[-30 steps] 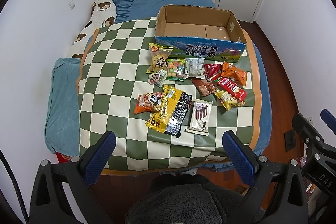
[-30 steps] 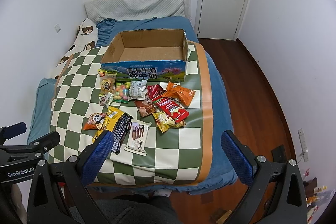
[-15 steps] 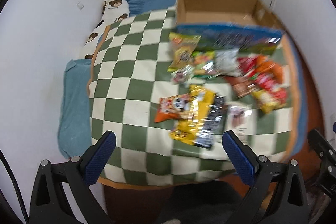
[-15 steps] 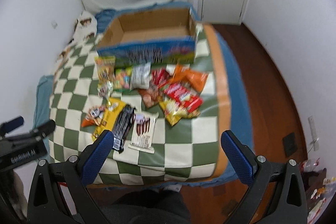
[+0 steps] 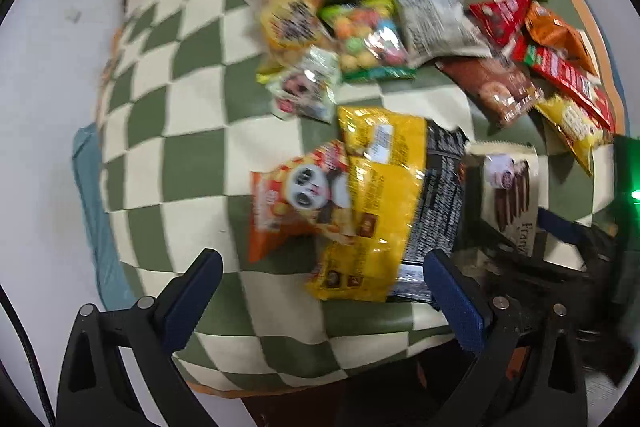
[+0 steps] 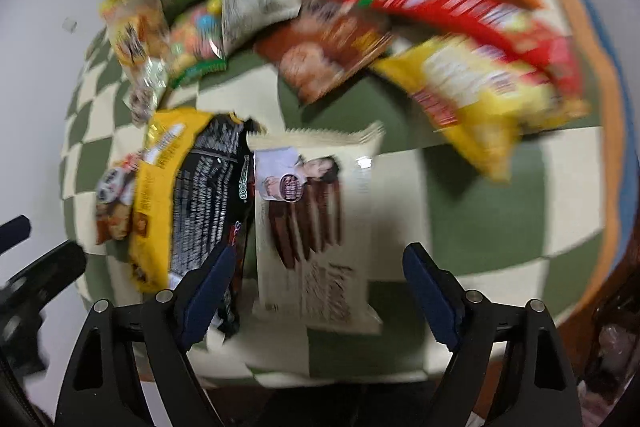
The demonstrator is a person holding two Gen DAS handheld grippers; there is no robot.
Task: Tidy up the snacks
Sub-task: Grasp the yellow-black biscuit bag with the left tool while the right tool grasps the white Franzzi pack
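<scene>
right gripper [image 6: 320, 291] closing, cream wafer pack [image 6: 320, 227] between its jaws, untouched. left gripper [image 5: 320, 291] spread above yellow bag [image 5: 376, 207]

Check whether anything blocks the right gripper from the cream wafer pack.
Nothing visible does. The right gripper hangs just over the cream wafer pack, jaws closing but not yet pressing it. The black packet lies close alongside, by one finger.

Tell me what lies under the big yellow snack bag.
The yellow bag overlaps the orange panda packet on one side and a black packet on the other. Both stick out only partly; their covered parts, and anything else beneath, cannot be seen.
</scene>
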